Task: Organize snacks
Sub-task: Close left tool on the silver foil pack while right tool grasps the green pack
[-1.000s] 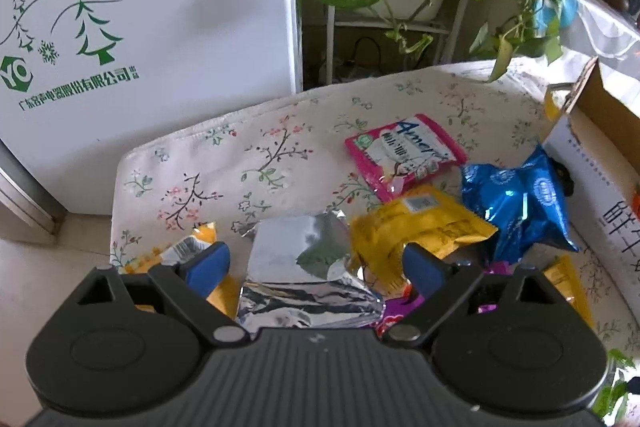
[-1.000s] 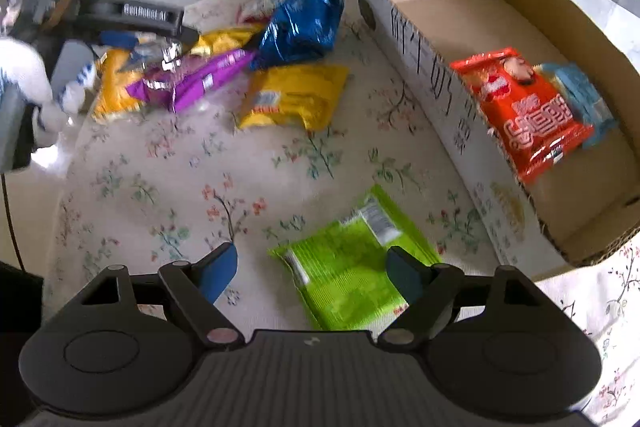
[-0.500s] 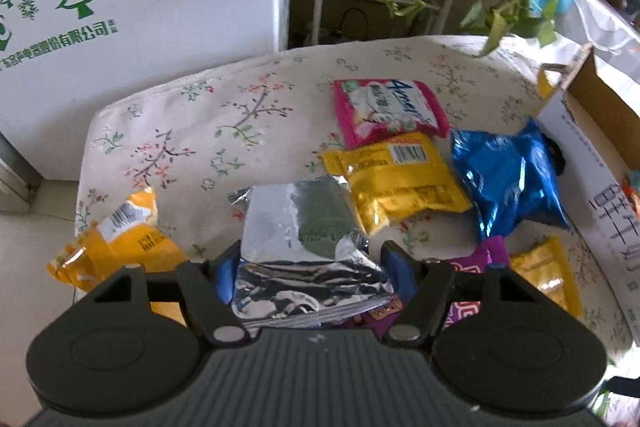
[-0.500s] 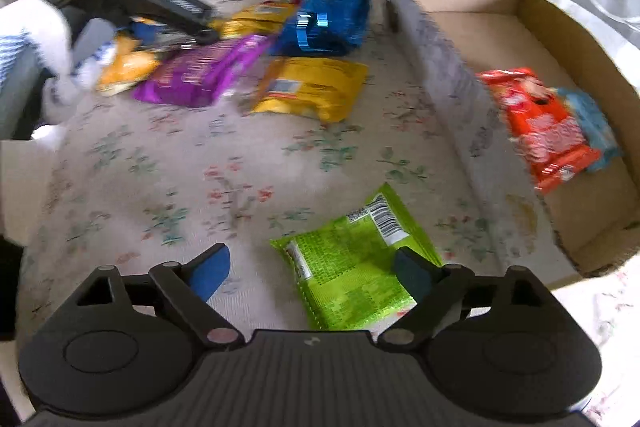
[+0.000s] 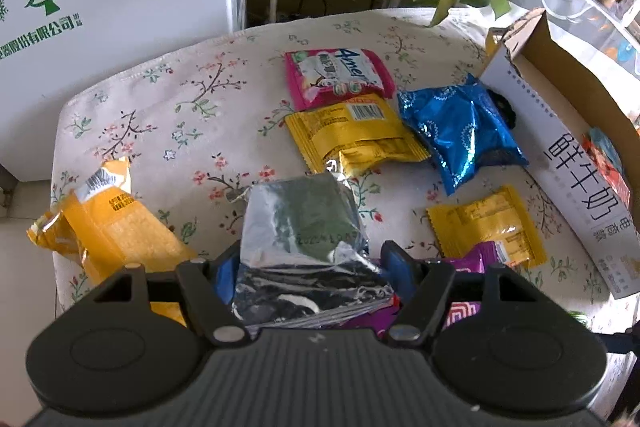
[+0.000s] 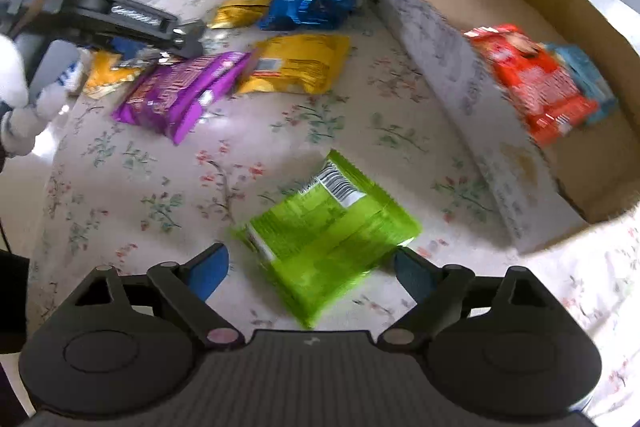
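In the left wrist view, the left gripper has its blue pads pressed against the two sides of a crinkled silver foil snack packet, which fills the gap and fans out toward 12 o'clock. Under it at 3 o'clock lies a purple snack packet. On the floral-cloth surface, an orange pouch lies at 9 o'clock, a yellow packet with a barcode and a pink-and-white packet at 12 o'clock, a shiny blue foil bag at 1 o'clock and a small yellow packet at 2 o'clock. The open cardboard box stands along the right edge.

In the right wrist view, the right gripper hangs with its jaws spread wide, holding nothing. A lime-green snack packet lies flat on the surface between the pads, touched by neither, reaching toward 12 o'clock. The cardboard box, at 1 to 3 o'clock, contains a red packet overlapping a light blue one.
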The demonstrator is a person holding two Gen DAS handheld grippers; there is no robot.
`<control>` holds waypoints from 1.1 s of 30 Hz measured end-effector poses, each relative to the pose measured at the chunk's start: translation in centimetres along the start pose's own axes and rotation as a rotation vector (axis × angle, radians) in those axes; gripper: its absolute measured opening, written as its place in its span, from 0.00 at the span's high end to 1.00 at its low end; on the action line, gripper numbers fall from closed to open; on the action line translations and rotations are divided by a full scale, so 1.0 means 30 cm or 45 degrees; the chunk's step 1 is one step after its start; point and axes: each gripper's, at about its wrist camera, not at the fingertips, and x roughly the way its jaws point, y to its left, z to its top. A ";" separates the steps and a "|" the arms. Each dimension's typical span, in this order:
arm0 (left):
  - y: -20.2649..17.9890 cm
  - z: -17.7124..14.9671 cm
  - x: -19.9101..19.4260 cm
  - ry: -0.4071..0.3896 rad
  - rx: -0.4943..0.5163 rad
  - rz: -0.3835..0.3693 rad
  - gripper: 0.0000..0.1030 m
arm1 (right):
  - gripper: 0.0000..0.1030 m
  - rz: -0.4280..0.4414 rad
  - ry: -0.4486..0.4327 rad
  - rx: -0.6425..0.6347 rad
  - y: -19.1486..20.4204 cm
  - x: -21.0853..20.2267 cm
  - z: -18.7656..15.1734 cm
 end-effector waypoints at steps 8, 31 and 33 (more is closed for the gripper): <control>0.003 -0.004 0.011 0.002 0.009 0.015 0.22 | 0.09 0.014 -0.080 0.031 0.002 0.015 0.074; -0.030 -0.004 0.008 -0.086 0.011 0.116 0.41 | 0.42 -0.092 -0.118 -0.129 0.074 0.038 0.060; -0.039 -0.009 -0.002 -0.101 0.018 0.120 0.41 | 0.44 -0.084 -0.127 -0.130 0.070 0.032 0.066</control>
